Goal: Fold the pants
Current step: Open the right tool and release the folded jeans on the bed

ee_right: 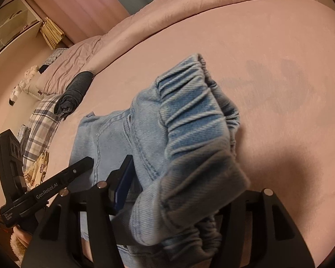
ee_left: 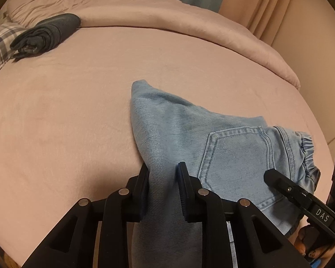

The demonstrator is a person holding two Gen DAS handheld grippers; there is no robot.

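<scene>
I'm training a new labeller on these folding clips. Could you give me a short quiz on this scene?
1. True or false: the jeans lie on a wooden floor.
2. In the right wrist view, which part of the jeans is bunched up in front? A) elastic waistband B) zip fly C) leg hem
3. Fill in: the dark folded garment lies beside a ___-patterned cloth.

Key: 1 false, they lie on the pink bed. 2 A. 3 plaid.
</scene>
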